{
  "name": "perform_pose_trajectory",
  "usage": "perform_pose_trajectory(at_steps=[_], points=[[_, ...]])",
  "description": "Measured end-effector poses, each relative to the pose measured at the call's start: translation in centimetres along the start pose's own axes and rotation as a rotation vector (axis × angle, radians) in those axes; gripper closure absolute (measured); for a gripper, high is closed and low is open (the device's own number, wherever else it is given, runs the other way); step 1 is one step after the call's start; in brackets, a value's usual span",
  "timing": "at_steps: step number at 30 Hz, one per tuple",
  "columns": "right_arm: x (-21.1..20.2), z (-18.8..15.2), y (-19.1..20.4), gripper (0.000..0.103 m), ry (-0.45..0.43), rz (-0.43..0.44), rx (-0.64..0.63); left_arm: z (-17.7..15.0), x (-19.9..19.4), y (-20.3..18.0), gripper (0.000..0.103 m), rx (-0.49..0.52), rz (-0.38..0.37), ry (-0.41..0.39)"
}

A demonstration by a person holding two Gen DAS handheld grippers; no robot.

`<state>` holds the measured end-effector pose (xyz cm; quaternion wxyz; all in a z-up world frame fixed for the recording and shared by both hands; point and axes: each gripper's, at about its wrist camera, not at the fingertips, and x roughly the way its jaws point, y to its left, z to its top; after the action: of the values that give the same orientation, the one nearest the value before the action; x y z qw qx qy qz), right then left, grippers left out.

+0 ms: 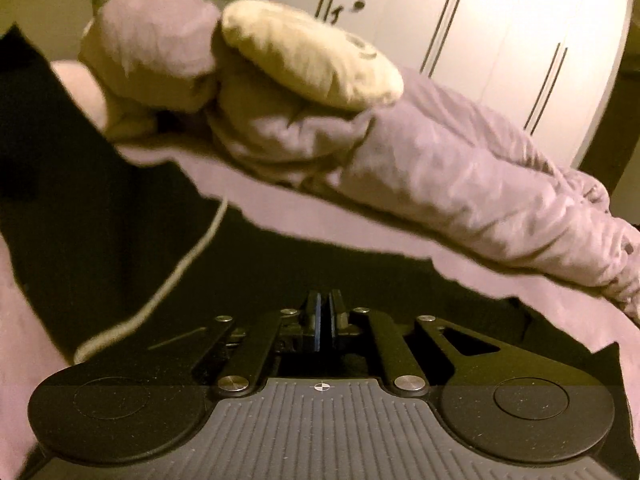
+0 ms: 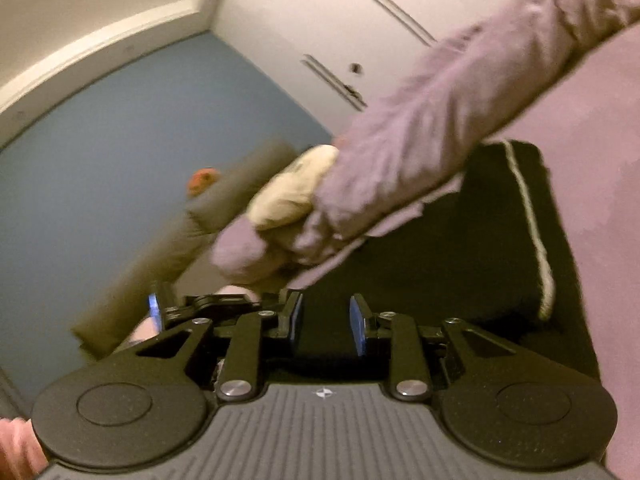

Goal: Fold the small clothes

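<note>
Black garment (image 1: 120, 216) with a pale side stripe (image 1: 176, 276), spread on pink bedding (image 1: 400, 240) directly ahead of and below both grippers. Soft, light, limp cloth by the look of it: likely to sag and crease wherever lifted, no risk of breakage, little slip against the rubber pads. Left gripper (image 1: 324, 320) pinched fully together over the near black edge; whether cloth is actually caught between the pads cannot be told. Right gripper (image 2: 326, 320) parted narrowly, black fabric showing in the gap, pads not pressing. Best hold probably a hem or corner, pinched flat. Crumpled lilac duvet (image 1: 460, 168) just beyond.
</note>
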<state>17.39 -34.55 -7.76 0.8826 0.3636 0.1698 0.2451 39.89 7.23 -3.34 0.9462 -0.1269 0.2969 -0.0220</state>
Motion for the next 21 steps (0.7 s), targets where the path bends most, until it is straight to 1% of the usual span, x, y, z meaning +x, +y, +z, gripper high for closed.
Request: perform_pose_trajectory(at_steps=[1,2,3,4,5,6,7,8,9,10,11,12,13,14,15,16,17,18,19,21], points=[[-0.4,0.1,0.2,0.067,-0.039,-0.021,-0.010,0.2,-0.1,-0.3,0.097,0.027,0.017,-0.021],[-0.6,0.1,0.2,0.065,-0.080,-0.073,-0.004,0.2,-0.1,-0.6,0.100,0.054,0.032,-0.042],[-0.4,0.1,-0.1,0.065,-0.098,-0.135,0.007,0.2,-0.1,-0.7,0.100,0.067,0.043,-0.055],[0.1,-0.1,-0.4,0.067,-0.090,-0.229,0.018,0.2,0.2,-0.8,0.100,0.061,0.031,-0.046],[0.8,-0.4,-0.7,0.070,-0.059,-0.305,0.005,0.1,0.6,-0.7,0.100,0.041,0.011,-0.024],[1.6,-1.0,-0.8,0.081,-0.035,-0.371,-0.024,-0.1,1.0,-0.8,0.099,0.030,0.007,-0.007],[2.2,-1.5,-1.0,0.089,-0.021,-0.428,-0.048,-0.4,1.4,-1.0,0.099,0.037,0.012,0.007],[2.9,-1.8,-1.1,0.098,-0.004,-0.486,-0.064,-0.8,1.7,-1.1,0.096,0.051,0.019,0.017],[3.4,-2.0,-0.9,0.103,0.008,-0.536,-0.096,-1.2,1.9,-1.2,0.092,0.060,0.030,0.026],[3.8,-2.2,-0.6,0.103,0.018,-0.576,-0.135,-1.5,1.9,-0.9,0.080,0.063,0.029,0.031],[4.1,-2.3,-0.2,0.103,0.033,-0.611,-0.176,-1.7,1.9,-0.5,0.059,0.060,0.031,0.034],[4.2,-2.4,-0.1,0.103,0.040,-0.631,-0.200,-1.7,1.8,0.1,0.048,0.052,0.045,0.032],[4.3,-2.4,-0.1,0.103,0.043,-0.643,-0.212,-1.7,1.5,1.1,0.034,0.035,0.068,0.024],[4.4,-2.5,-0.1,0.103,0.043,-0.649,-0.220,-1.5,1.1,2.3,0.029,0.012,0.086,0.009],[4.2,-2.6,-0.1,0.103,0.038,-0.647,-0.223,-1.2,0.8,3.5,0.028,-0.007,0.097,-0.005],[4.0,-2.6,-0.2,0.103,0.030,-0.638,-0.220,-0.8,0.4,4.9,0.024,-0.026,0.116,-0.019],[4.1,-2.5,-0.5,0.103,0.024,-0.630,-0.209,-0.3,0.0,6.8,0.017,-0.045,0.147,-0.037],[4.0,-2.6,-0.7,0.103,0.016,-0.618,-0.197,0.2,-0.4,8.2,0.014,-0.059,0.177,-0.054],[4.0,-2.6,-1.1,0.103,0.010,-0.607,-0.186,0.9,-0.7,10.1,0.012,-0.076,0.212,-0.072],[4.2,-2.5,-1.4,0.103,0.005,-0.596,-0.175,2.4,-1.3,14.1,0.012,-0.116,0.277,-0.094]])
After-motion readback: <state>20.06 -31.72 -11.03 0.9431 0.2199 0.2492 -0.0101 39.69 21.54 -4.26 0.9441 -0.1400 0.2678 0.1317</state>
